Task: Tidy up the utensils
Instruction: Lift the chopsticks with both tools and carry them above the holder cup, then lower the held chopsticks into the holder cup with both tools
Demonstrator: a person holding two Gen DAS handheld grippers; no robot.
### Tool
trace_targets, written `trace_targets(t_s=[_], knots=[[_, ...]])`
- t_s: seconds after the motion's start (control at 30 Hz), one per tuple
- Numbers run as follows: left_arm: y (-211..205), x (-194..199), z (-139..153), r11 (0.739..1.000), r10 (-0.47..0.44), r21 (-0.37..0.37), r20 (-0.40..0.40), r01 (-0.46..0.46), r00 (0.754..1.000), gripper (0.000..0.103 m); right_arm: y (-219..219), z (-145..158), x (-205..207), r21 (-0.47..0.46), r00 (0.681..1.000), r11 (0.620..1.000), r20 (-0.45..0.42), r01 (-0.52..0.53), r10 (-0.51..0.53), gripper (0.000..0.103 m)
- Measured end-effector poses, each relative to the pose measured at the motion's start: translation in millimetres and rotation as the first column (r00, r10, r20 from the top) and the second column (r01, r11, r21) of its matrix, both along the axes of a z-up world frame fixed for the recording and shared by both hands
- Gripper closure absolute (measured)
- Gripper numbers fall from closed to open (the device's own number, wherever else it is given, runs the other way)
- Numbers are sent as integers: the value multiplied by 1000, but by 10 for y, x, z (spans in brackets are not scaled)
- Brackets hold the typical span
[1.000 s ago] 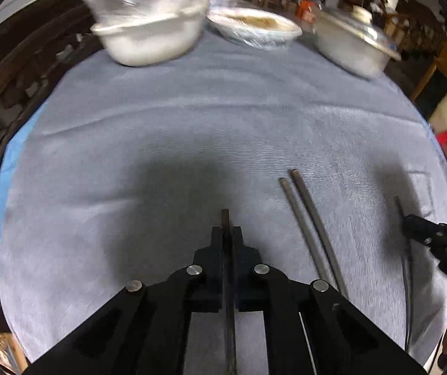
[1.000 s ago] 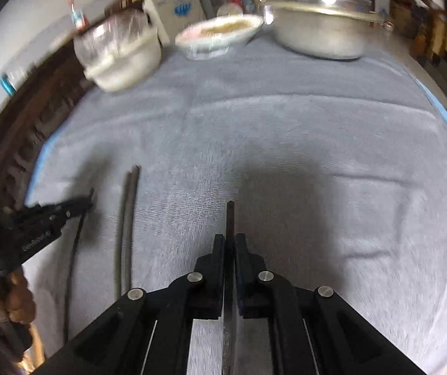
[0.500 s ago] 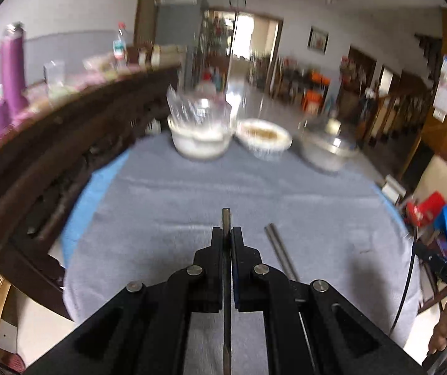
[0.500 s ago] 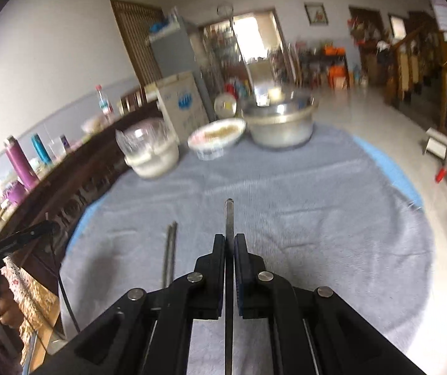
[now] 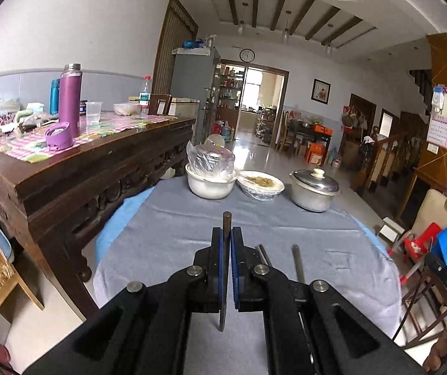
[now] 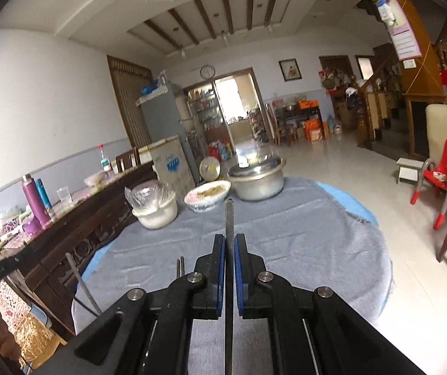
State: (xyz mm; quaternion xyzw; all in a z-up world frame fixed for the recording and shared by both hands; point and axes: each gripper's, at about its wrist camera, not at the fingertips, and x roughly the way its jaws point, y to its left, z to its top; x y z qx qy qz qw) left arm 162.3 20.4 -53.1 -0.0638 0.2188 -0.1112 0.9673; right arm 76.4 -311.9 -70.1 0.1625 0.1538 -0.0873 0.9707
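Note:
My left gripper point(image 5: 226, 229) is shut on a dark chopstick point(image 5: 226, 218) that runs upright between its blue pads, its tip poking above them. My right gripper point(image 6: 229, 237) is shut the same way on a second chopstick point(image 6: 229, 212). Both are held up above the near part of a round table under a grey cloth point(image 5: 167, 237). A pair of chopsticks point(image 5: 263, 254) point(image 6: 179, 265) lies on the cloth between the two grippers. Another grey stick point(image 5: 297, 264) shows just right of that pair, its lower end hidden behind my finger.
At the table's far side stand a white bowl under plastic point(image 5: 211, 184), a film-covered dish point(image 5: 261, 184) and a lidded metal pot point(image 5: 314, 193). A dark wooden sideboard point(image 5: 82, 168) with a purple flask stands close on the left. Chairs point(image 6: 436, 175) stand on the right.
Both grippers rose and tipped up, from looking down at the cloth to looking across the room. Each kept its chopstick. The table's far dishes now look farther off.

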Motion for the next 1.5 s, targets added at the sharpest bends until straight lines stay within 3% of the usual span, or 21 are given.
trace_targets(t_s=[0.4, 0.63, 0.9, 1.2, 1.5], knots=[[-27, -399, 303, 998, -49, -44, 63, 52, 997, 98, 217, 369, -260, -44, 979, 998, 199, 44, -35, 97], [-63, -554, 567, 993, -81, -72, 105, 89, 991, 98, 271, 513, -109, -69, 959, 998, 282, -12, 31, 97], [-223, -692, 809, 987, -118, -86, 157, 132, 981, 98, 329, 675, 55, -14, 924, 996, 372, -89, 88, 97], [-399, -680, 759, 984, -154, -71, 140, 165, 978, 98, 373, 601, 194, 55, 905, 978, 391, -203, 166, 96], [-397, -603, 586, 986, -144, -66, 90, 150, 985, 98, 51, 604, 66, 115, 911, 980, 399, -162, 104, 96]])
